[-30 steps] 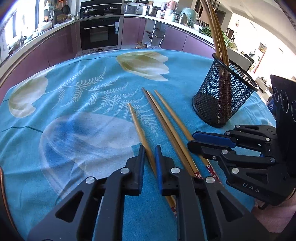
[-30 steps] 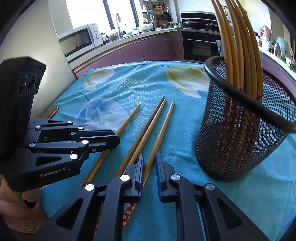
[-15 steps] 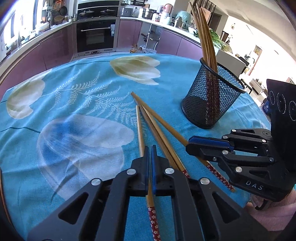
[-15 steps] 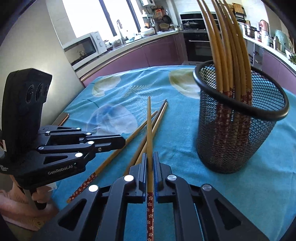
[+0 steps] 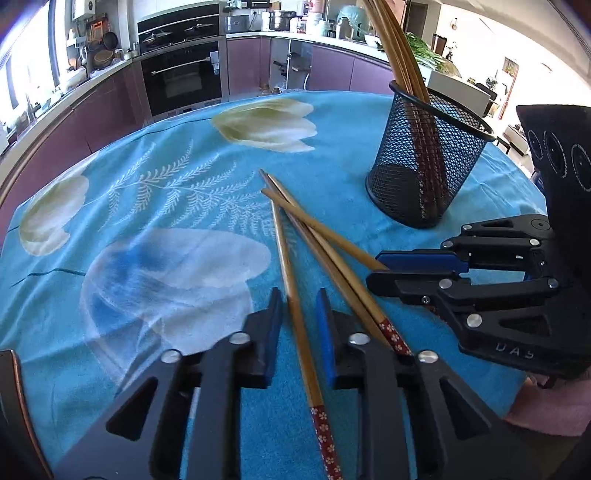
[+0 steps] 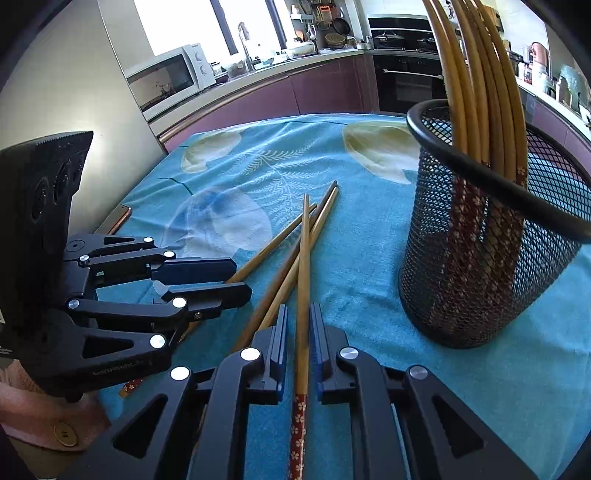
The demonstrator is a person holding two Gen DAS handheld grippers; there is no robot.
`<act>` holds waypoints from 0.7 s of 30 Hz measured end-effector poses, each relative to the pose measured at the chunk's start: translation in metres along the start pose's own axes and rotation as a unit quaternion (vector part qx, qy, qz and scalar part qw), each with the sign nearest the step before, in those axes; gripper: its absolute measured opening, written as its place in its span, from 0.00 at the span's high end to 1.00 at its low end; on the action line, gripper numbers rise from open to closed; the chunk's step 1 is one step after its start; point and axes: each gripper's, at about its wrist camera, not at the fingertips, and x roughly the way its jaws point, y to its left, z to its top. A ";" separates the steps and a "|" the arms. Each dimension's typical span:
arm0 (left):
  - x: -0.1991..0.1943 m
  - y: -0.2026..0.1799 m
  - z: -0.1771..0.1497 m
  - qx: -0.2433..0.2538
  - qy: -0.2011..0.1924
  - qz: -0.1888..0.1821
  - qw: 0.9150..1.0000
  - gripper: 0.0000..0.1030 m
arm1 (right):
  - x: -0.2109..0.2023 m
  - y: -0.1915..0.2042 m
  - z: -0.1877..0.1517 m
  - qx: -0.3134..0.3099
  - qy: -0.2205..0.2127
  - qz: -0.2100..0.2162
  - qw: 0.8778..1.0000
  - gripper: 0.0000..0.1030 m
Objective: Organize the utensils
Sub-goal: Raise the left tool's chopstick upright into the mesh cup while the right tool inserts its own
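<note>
both grippers are easing open right now; left gripper (image 5: 297, 314) has one chopstick (image 5: 284, 258) lying loose in the gap, pads not touching it; right gripper (image 6: 297, 325) same deal, its chopstick (image 6: 304, 258) resting across the other loose ones; each stick's long axis runs straight out along the fingers; mesh holder (image 6: 461, 277) stands up ahead on the right, closest to the right hand imo

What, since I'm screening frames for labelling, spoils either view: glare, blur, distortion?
Left wrist view: the window is blown out, the fisheye curves the cabinets, corners are dark. Right wrist view: its window also clips white, the chopsticks in the mesh holder bow outward; both stay fairly sharp.
</note>
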 end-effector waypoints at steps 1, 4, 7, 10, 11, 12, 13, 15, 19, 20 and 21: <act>0.001 0.001 0.001 -0.003 0.000 0.000 1.000 0.90 | 0.000 0.000 0.001 -0.001 0.000 0.000 1.000 0.90; 0.002 0.002 0.003 -0.011 -0.002 0.001 1.000 0.91 | 0.000 -0.002 0.000 0.001 -0.002 0.001 1.000 0.94; 0.000 0.003 0.003 -0.019 -0.006 0.003 1.000 0.92 | -0.004 -0.004 0.000 0.004 -0.007 0.004 1.000 0.94; -0.007 0.004 0.005 -0.023 -0.017 -0.005 1.000 0.93 | -0.014 -0.005 0.000 0.003 -0.021 0.011 1.000 0.94; -0.010 0.004 0.005 -0.023 -0.021 -0.009 0.999 0.93 | -0.019 -0.006 0.000 0.003 -0.027 0.013 1.000 0.94; -0.014 0.005 0.006 -0.025 -0.024 -0.013 0.999 0.93 | -0.023 -0.006 0.001 0.003 -0.033 0.015 0.999 0.94; -0.018 0.005 0.007 -0.026 -0.029 -0.020 0.999 0.93 | -0.027 -0.006 0.001 0.003 -0.038 0.017 0.999 0.94; -0.027 0.005 0.009 -0.027 -0.039 -0.031 0.998 0.93 | -0.036 -0.007 0.002 0.003 -0.052 0.020 0.998 0.94; -0.044 0.006 0.013 -0.033 -0.058 -0.059 0.996 0.93 | -0.052 -0.008 0.003 0.005 -0.076 0.025 0.997 0.94; -0.049 0.006 0.014 -0.034 -0.064 -0.068 0.995 0.93 | -0.056 -0.009 0.003 0.007 -0.081 0.026 0.996 0.94; -0.053 0.006 0.015 -0.035 -0.070 -0.075 0.994 0.93 | -0.060 -0.011 0.003 0.009 -0.087 0.028 0.996 0.94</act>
